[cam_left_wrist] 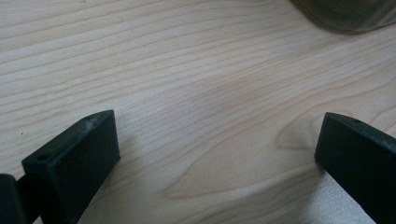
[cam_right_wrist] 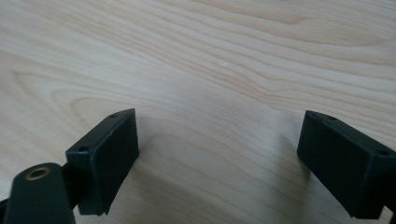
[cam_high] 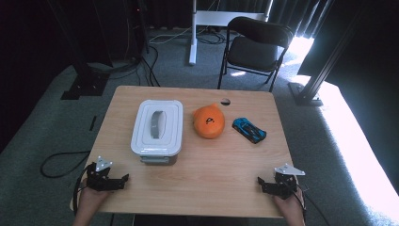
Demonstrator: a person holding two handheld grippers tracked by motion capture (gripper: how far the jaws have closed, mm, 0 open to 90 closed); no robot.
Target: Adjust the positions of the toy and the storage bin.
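A white lidded box with a grey handle sits left of centre on the wooden table. To its right lie an orange rounded toy and then a blue toy car. My left gripper rests near the front left corner, well short of the box. In the left gripper view the left gripper is open over bare wood. My right gripper rests near the front right corner. In the right gripper view the right gripper is also open, with nothing but wood between its jaws.
A black folding chair stands behind the table on grey carpet. A small round hole marks the table's far edge. A dark rounded edge of the box shows at the top right of the left gripper view.
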